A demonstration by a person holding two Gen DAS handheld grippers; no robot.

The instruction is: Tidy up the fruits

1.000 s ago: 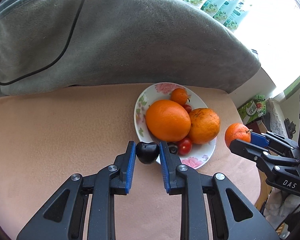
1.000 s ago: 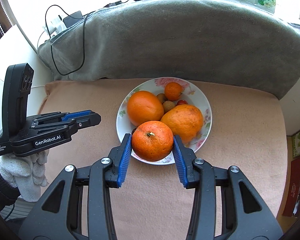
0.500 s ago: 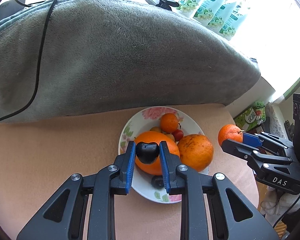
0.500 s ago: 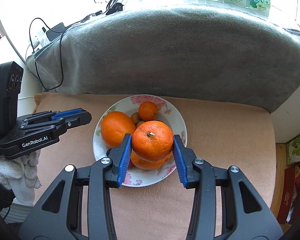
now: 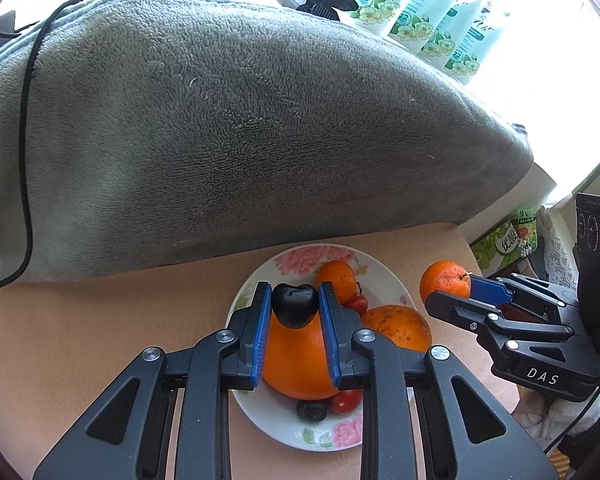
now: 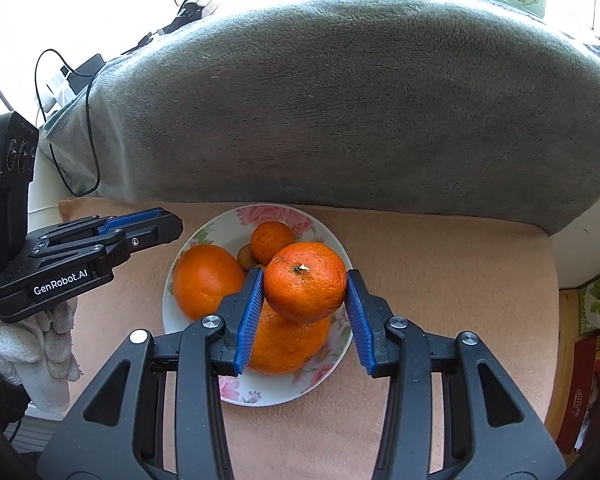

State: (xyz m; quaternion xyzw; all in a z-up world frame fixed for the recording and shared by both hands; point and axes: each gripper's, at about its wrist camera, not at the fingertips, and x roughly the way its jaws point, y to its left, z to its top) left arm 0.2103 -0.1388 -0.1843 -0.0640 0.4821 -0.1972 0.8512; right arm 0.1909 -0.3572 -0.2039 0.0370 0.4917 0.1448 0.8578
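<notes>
My left gripper (image 5: 295, 309) is shut on a dark cherry (image 5: 294, 306) and holds it above the flowered plate (image 5: 260, 408). The plate holds a large orange (image 5: 296, 364), a second large orange (image 5: 396, 326), a small mandarin (image 5: 336, 274), red cherry tomatoes (image 5: 346, 400) and a dark cherry (image 5: 311, 410). My right gripper (image 6: 305, 294) is shut on a tangerine (image 6: 305, 282) and holds it above the plate (image 6: 328, 240), over an orange (image 6: 288, 344). The right gripper (image 5: 456, 292) with its tangerine also shows in the left wrist view, right of the plate.
The plate sits on a peach cloth (image 6: 440, 280). A bulky grey towel-covered mound (image 5: 240, 120) rises right behind it, with a black cable (image 5: 26, 140) over its left side. White bottles (image 5: 440, 12) stand on the sill behind. Boxes (image 6: 596, 340) lie off the right edge.
Both grippers have risen and moved forward over the plate with their fruit still held. The plate now lies under the fingers in both views.
</notes>
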